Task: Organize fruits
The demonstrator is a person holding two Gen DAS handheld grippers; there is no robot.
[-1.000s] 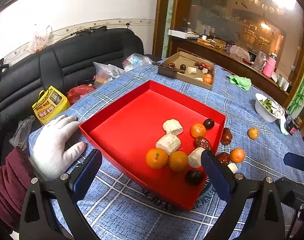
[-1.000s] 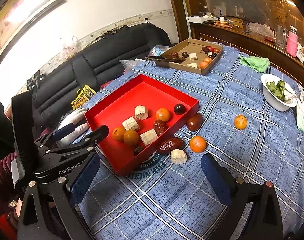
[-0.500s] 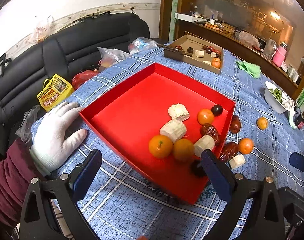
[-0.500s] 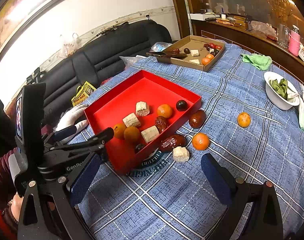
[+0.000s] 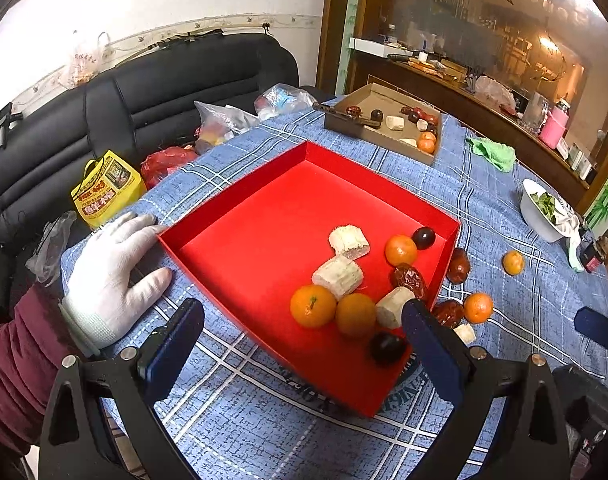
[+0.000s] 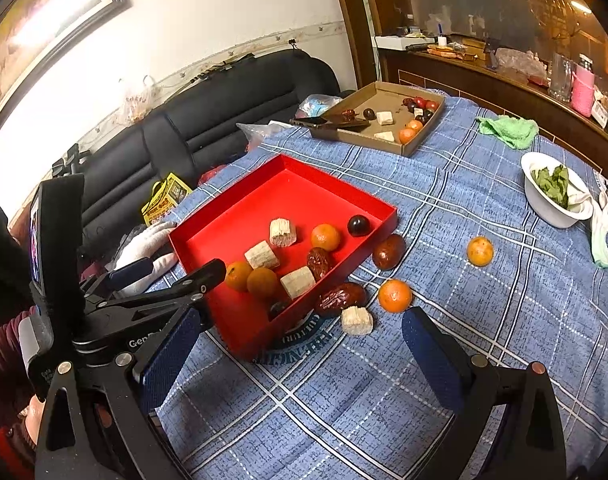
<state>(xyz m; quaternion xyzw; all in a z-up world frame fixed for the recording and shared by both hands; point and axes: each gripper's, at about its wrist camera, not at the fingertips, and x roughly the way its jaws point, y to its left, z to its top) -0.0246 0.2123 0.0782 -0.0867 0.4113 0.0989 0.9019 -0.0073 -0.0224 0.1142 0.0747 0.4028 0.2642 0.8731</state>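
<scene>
Blue checked cloth covers the counter (image 6: 444, 360); on it a red tray (image 5: 288, 216) sits left of centre, a gloved hand (image 5: 108, 268) resting at its left corner; far off lies a cardboard box (image 6: 388, 96) with more fruit, and a white bowl (image 6: 544, 200) stands at the right.

Both grippers hang above the near edge, empty; the left gripper (image 5: 304, 344) has its jaws spread wide over the tray's near corner; the right gripper (image 6: 300, 356) is likewise wide open, facing the loose pieces just right of the tray.

Inside the tray, bunched toward its right side, lie oranges (image 5: 313, 306), pale cut chunks (image 5: 338, 278), a wrinkled date (image 5: 410, 280) and dark plums (image 5: 424, 238). Outside, beside the tray's right wall, wait a smooth brown date (image 6: 389, 252), a wrinkled one (image 6: 342, 299), an orange (image 6: 394, 295) and a pale chunk (image 6: 357, 321); one more orange (image 6: 480, 251) sits well apart to the right.

The step looks like gathering the strays; I would take the near orange first, coming down straight with the jaws either side of its middle, closing gently since it will roll; the chunk touching the date should be approached from its free side.
</scene>
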